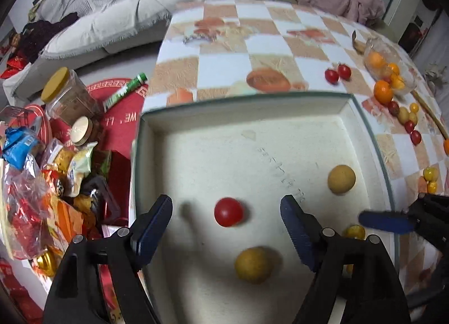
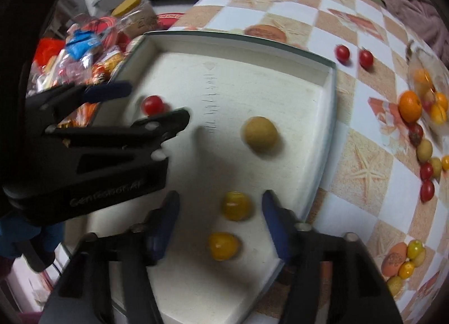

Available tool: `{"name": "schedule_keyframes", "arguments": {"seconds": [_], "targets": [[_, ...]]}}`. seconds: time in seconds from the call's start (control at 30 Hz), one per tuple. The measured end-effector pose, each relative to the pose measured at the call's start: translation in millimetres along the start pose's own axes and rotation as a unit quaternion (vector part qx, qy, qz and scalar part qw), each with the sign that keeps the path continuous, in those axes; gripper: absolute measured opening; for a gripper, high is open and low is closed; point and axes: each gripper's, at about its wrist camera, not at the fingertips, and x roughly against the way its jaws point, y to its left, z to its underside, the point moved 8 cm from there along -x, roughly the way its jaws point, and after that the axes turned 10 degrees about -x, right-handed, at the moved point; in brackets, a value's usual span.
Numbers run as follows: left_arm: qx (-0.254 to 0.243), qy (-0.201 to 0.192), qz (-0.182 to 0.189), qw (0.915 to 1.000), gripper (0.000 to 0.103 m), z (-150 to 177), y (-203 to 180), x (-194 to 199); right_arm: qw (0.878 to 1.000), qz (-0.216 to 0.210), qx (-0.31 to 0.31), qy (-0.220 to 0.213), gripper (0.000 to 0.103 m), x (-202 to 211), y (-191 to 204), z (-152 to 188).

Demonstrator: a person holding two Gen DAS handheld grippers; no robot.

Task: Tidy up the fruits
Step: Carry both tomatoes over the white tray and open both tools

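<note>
- Hovering over the white tray (image 1: 348, 105), the left gripper (image 1: 226, 213) gapes empty; the red tomato (image 1: 228, 211) lies directly between its fingers.
- Right wrist view: the right gripper (image 2: 220, 209) is spread wide, a yellow tomato (image 2: 236, 206) between its fingers; each gripper is nearest its own fruit.

Soft indoor light, faint shadows under fruit, motion blur, strong fisheye bending, dark vignetted corners

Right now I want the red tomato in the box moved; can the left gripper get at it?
Probably yes: the left gripper is open, with the red tomato lying loose between its jaws on the box floor, nothing in between.
</note>
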Motion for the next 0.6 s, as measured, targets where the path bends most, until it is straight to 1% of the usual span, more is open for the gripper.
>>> {"name": "schedule_keyframes", "arguments": {"seconds": [0.1,0.17,0.3,0.47,0.6], "targets": [[0.005,0.009,0.002,0.9999,0.080,0.4,4.2,-2.5,1.000,0.005,0.012,-0.010,0.080,5.5,4.0,3.2],[0.006,0.007,0.004,1.0000,0.080,-0.5,6.1,-0.3,1.000,0.004,0.014,-0.017,0.082,13.0,5.7,6.2],[0.001,0.003,0.005,1.0000,0.080,-3.0,4.4,6.3,0.999,0.010,0.003,-0.040,0.090,34.7,-3.6,10.5],[-0.023,-0.005,0.014,0.9996,0.080,-7.2,-11.9,17.1,0.996,0.029,-0.057,-0.064,0.090,60.5,-34.0,19.1],[-0.058,-0.018,0.026,0.9978,0.080,-13.9,-38.3,30.2,0.988,0.053,-0.122,-0.076,0.090,79.9,-72.0,39.7]]}}
